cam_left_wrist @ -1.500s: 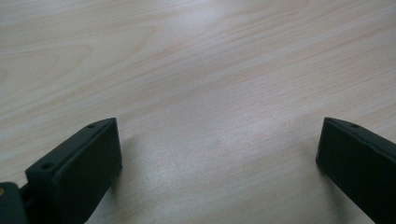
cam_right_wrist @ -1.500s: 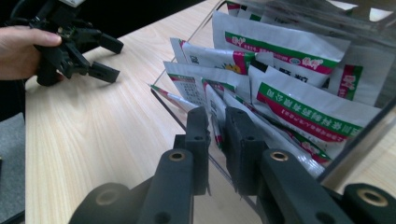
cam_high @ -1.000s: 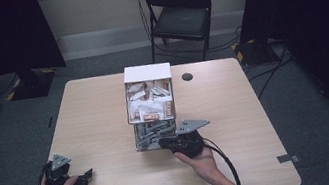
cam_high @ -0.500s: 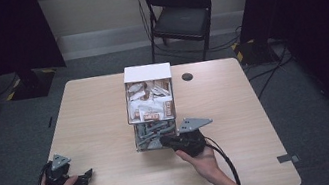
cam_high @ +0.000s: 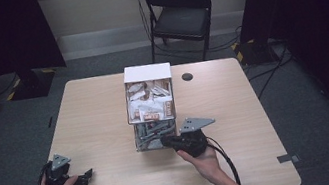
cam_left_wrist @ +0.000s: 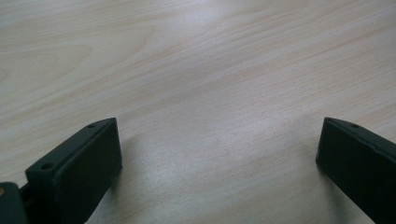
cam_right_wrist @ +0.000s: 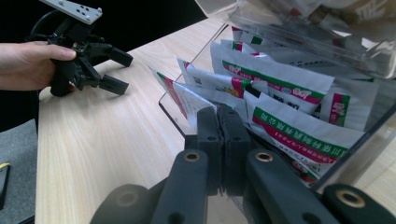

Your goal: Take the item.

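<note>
Little has changed in the last second: your right gripper point(cam_right_wrist: 218, 116) stays at the mouth of the clear dispenser box point(cam_high: 153, 120), jaws pressed together among the sachets point(cam_right_wrist: 280, 100); whether they pinch one, you cannot tell. Your left gripper point(cam_high: 84, 178) still rests wide open, empty, on the table point(cam_high: 96, 119). Likely a sachet pick under way.

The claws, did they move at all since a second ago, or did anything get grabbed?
Hardly anything moved. The right claw stays at the open front of the clear box, shut, its tips at the packets in the lower part; whether it pinches one is unclear. The left claw stays open over bare table at the near left. The box, packets and black disc stayed put.
</note>
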A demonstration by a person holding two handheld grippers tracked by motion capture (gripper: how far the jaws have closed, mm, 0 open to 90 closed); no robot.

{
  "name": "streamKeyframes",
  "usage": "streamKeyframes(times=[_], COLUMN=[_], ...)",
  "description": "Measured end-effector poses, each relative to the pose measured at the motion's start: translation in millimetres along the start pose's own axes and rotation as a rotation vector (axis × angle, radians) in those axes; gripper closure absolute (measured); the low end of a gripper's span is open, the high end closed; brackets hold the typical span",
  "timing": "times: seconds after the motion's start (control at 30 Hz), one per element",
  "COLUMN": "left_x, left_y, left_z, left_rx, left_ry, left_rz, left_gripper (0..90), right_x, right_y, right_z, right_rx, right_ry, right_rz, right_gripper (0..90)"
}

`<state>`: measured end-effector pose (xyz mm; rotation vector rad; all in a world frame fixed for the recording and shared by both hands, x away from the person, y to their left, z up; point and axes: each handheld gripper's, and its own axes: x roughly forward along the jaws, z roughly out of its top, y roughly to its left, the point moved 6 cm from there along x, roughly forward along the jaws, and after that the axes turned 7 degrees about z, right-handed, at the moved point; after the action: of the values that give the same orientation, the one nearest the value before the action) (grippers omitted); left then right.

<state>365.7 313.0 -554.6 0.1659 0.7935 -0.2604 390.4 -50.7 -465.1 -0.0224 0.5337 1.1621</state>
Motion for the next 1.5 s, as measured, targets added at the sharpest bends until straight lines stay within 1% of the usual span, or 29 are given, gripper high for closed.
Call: streamKeyframes(times=[0.43, 0.9, 1.17, 1.23, 1.27, 1.33, 1.43, 1.5], left_x=[0.0, 0.0, 0.0, 0.0, 0.0, 0.0, 0.0, 0.0], left_y=[0.0, 0.0, 0.0, 0.0, 0.0, 0.0, 0.0, 0.0], left_z=[0.0, 0.0, 0.0, 0.0, 0.0, 0.0, 0.0, 0.0], left_rx=[0.0, 0.0, 0.0, 0.0, 0.0, 0.0, 0.0, 0.0], left_ry=[0.0, 0.0, 0.0, 0.001, 0.0, 0.001, 0.001, 0.0], left_rz=[0.0, 0.0, 0.0, 0.0, 0.0, 0.0, 0.0, 0.0], left_gripper=[0.0, 0.0, 0.0, 0.0, 0.0, 0.0, 0.0, 0.0], right_x=[-7.8, -14.6, -18.7, -19.6, -19.6, -19.5, -20.5, -25.1], right_y=[2.2, 8.8, 15.9, 18.8, 19.4, 21.2, 23.3, 27.2], right_z=[5.4, 10.5, 15.5, 16.7, 17.1, 18.0, 19.1, 22.9], right_rx=[0.0, -0.001, -0.009, -0.019, -0.023, -0.017, -0.021, -0.031], right_ry=[-0.02, -0.038, -0.049, -0.049, -0.049, -0.051, -0.051, -0.064], right_rz=[0.004, 0.018, 0.027, 0.035, 0.03, 0.039, 0.038, 0.039], right_gripper=[88.8, 88.9, 89.0, 89.0, 89.1, 89.1, 89.1, 89.2])
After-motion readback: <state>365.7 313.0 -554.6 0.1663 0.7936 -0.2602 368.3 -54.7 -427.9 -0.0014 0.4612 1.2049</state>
